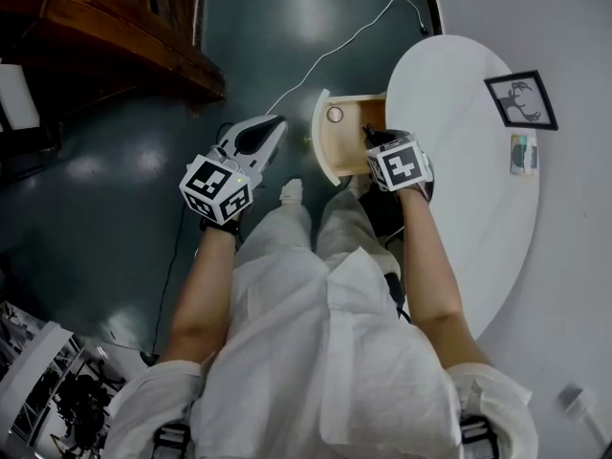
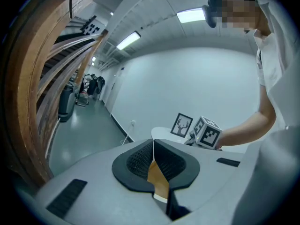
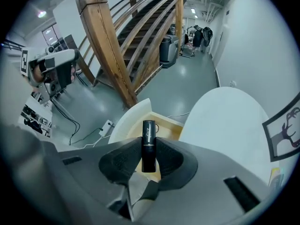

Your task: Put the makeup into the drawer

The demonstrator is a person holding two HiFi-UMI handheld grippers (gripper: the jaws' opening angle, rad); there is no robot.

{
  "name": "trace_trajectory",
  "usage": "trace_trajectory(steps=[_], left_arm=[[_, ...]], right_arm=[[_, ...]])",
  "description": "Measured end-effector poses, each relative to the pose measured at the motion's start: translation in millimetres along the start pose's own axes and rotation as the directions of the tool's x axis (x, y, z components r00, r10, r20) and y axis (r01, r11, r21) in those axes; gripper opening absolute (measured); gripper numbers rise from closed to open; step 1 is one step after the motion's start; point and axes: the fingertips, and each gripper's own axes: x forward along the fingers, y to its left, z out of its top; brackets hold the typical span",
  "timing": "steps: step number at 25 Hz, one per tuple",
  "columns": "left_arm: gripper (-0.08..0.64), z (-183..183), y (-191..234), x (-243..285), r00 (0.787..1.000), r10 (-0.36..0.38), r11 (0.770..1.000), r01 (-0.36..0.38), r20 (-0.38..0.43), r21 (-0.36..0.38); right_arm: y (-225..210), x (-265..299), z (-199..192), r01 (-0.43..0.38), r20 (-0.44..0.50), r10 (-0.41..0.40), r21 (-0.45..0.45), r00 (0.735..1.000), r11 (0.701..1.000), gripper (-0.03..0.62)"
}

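A black makeup tube (image 3: 148,144) stands upright between the pads of my right gripper (image 3: 148,159), which is shut on it. In the head view the right gripper (image 1: 373,140) points steeply down over the open wooden drawer (image 1: 346,142), which is pulled out from the round white table (image 1: 478,228). The right gripper view has the drawer (image 3: 165,125) just beyond the tube's tip. My left gripper (image 1: 275,124) hovers over the floor left of the drawer. Its jaws (image 2: 153,161) meet at the tips with nothing held.
A framed deer picture (image 1: 521,99) and a small card (image 1: 522,154) lie on the table's far side. A white cable (image 1: 354,38) runs across the dark floor. A wooden staircase (image 1: 115,27) rises at the left. A small round thing (image 1: 335,114) sits at the drawer's corner.
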Motion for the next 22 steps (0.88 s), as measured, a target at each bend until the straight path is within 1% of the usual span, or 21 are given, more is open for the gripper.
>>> trace_trajectory(steps=[5,11,17,20,22], left_arm=[[0.021,-3.4,6.5,-8.5,1.0,0.014,1.0,-0.014,-0.003,-0.004],[0.021,-13.5,11.6,-10.2,1.0,0.017,1.0,-0.017,-0.021,-0.014],[0.021,-22.7,17.6,-0.9,0.999,0.013,1.0,-0.014,-0.038,-0.022],[0.021,-28.7,22.6,6.6,0.999,0.011,1.0,-0.012,-0.048,-0.027],[0.021,-32.4,26.8,9.6,0.999,0.01,1.0,-0.011,-0.053,-0.029]], right_arm=[[17.6,15.2,11.9,-0.037,0.016,0.036,0.048,0.999,0.998,0.089],[31.4,45.5,14.8,-0.067,0.01,0.066,0.094,0.998,0.993,0.088],[33.6,89.5,6.5,-0.077,-0.028,0.08,0.101,0.996,0.992,0.089],[34.6,116.1,-8.7,-0.095,-0.068,0.105,0.138,0.992,0.986,0.089],[34.5,133.0,-16.4,-0.099,-0.086,0.112,0.145,0.99,0.985,0.089]])
